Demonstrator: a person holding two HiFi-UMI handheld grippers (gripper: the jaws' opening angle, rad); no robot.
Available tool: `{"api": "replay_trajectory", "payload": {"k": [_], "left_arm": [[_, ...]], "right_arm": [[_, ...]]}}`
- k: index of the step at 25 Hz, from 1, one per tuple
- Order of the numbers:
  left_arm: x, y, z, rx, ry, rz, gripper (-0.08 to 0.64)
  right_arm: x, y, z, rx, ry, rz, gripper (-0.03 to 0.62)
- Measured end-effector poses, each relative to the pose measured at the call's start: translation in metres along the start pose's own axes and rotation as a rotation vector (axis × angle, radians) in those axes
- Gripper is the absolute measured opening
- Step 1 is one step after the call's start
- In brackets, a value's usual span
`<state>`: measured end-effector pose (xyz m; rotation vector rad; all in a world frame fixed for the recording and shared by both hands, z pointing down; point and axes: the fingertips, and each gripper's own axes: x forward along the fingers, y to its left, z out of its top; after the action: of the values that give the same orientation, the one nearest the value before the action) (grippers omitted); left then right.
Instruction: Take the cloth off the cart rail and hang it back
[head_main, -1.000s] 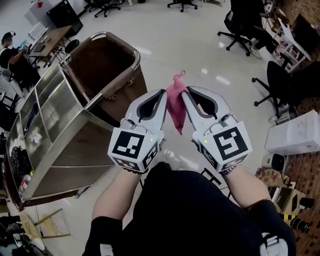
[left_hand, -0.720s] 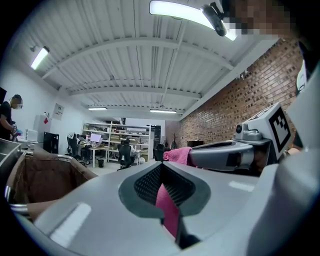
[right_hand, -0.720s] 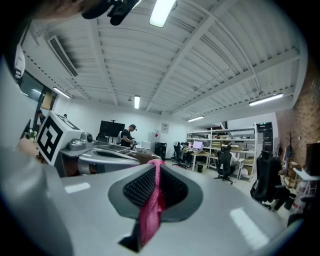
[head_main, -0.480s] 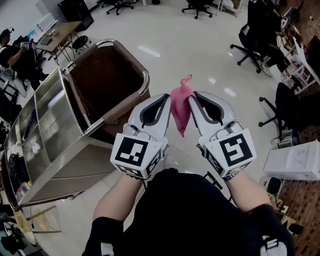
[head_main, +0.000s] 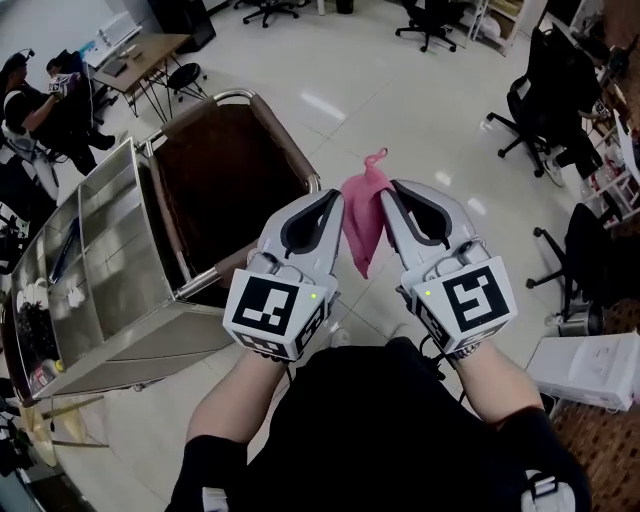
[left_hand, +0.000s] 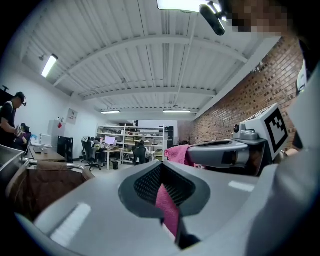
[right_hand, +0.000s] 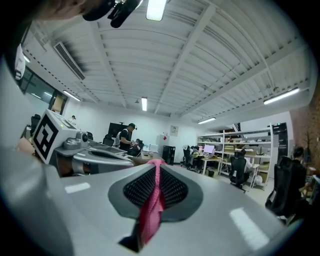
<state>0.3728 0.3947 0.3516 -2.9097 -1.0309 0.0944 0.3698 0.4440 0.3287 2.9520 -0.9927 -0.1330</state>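
Glossy pale tiled floor (head_main: 400, 100), black office chairs (head_main: 522, 98) scattered round, wooden desk (head_main: 140, 62) far left, brick wall (left_hand: 240, 100) on one side, white ribbed ceiling (left_hand: 150, 60), tube lights (left_hand: 49, 66) glowing, shelves (left_hand: 131, 135) at the back.

Open floor (head_main: 400, 95) ahead and right, cart (head_main: 140, 320) close at left.

Head view: steeply down. Gripper views: level, close along own jaws. Shared: pink cloth (head_main: 362, 215).

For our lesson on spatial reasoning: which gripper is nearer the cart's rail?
Left. The left gripper, shut on the pink cloth, sits just beside the cart rail in the head view. The right gripper grips the cloth's other side, farther from the rail.
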Motion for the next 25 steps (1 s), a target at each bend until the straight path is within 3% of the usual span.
{"api": "replay_trajectory", "payload": {"k": [9, 18, 25], "left_arm": [[0.059, 0.026, 0.005, 0.008, 0.013, 0.167, 0.0], [0.148, 0.018, 0.005, 0.037, 0.024, 0.357, 0.0], [0.196, 0.011, 0.016, 0.046, 0.009, 0.469, 0.0]], "right_arm": [[0.048, -0.055, -0.008, 0.028, -0.018, 0.184, 0.021], [0.068, -0.149, -0.015, 0.037, -0.03, 0.368, 0.021], [0.073, -0.205, -0.007, 0.035, -0.061, 0.462, 0.021]]}}
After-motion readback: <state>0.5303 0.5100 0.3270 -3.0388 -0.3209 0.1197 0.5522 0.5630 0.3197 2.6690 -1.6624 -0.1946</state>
